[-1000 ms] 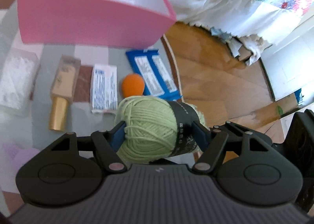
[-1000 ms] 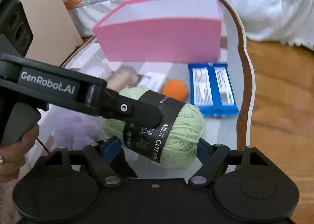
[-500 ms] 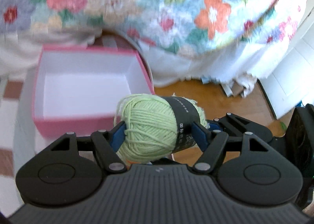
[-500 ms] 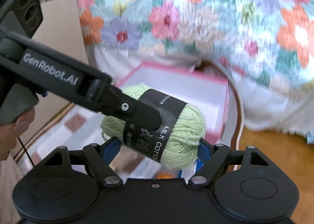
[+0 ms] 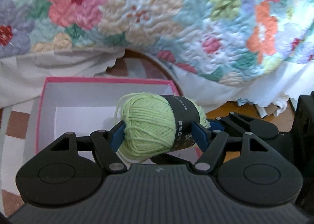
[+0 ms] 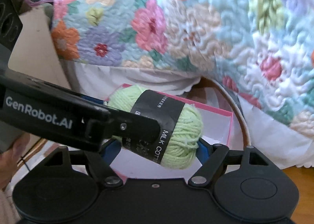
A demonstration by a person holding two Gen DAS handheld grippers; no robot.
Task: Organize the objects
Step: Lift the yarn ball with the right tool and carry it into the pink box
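The left gripper (image 5: pixel 159 132) is clamped on a green yarn ball (image 5: pixel 149 127), held in the air above the pink box (image 5: pixel 42 106) on the counter (image 5: pixel 17 139). The right gripper (image 6: pixel 157 149) flanks the same ball, its jaws just narrowed slightly; pad contact unclear. A floral quilt (image 5: pixel 176 17) lies behind.

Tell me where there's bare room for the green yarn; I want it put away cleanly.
The pink box shows a bare white floor along its left wall and back wall; nothing visible lies inside. Its near right corner is hidden by the yarn ball, clamped by the left hand-held gripper and right hand-held gripper. The floral quilt crowds the far side.
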